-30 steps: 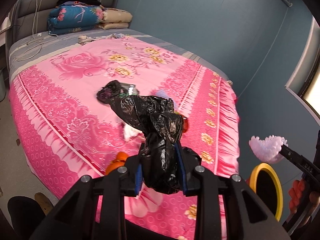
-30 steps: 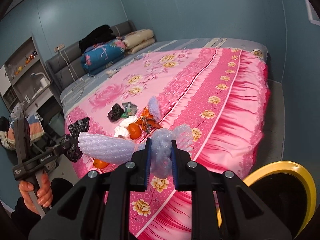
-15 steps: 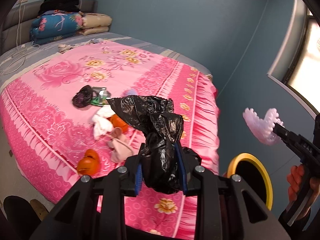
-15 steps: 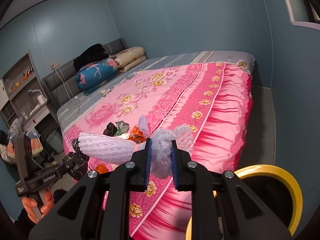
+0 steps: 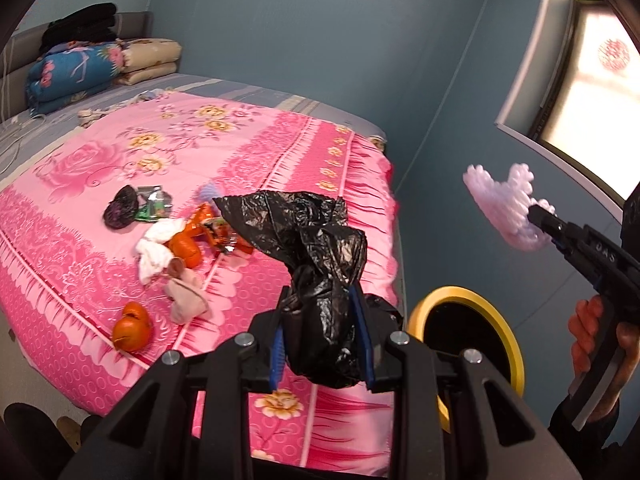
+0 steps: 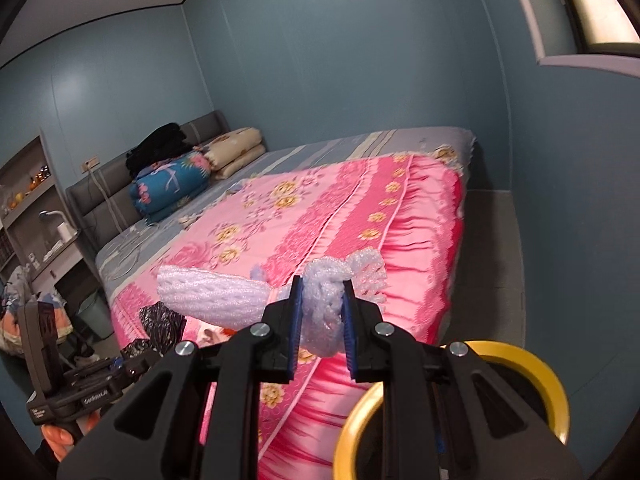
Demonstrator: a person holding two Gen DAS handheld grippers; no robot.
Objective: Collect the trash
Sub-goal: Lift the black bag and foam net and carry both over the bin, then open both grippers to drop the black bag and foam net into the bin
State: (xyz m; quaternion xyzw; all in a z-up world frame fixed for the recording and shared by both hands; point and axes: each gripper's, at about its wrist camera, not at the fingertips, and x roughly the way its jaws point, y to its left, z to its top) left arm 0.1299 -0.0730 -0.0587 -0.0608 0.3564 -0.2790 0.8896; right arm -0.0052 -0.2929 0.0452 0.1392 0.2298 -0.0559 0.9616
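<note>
My left gripper is shut on a crumpled black plastic bag, held up over the near corner of the pink bed. My right gripper is shut on a wad of white foam netting; it also shows at the right of the left wrist view, the foam netting held high. A yellow-rimmed bin stands on the floor beside the bed, below both grippers, its yellow-rimmed opening partly behind my right fingers. Loose trash lies on the bed: orange peels, white tissue, a wrapper.
Folded quilts and pillows are piled at the headboard. A shelf and desk stand left of the bed. Blue walls close in behind, with a window at the right. Grey floor runs along the bed's foot.
Both grippers have risen and drawn back from the bed with their loads still held. The bin rim has come further into both views, and the right gripper now sits higher.
</note>
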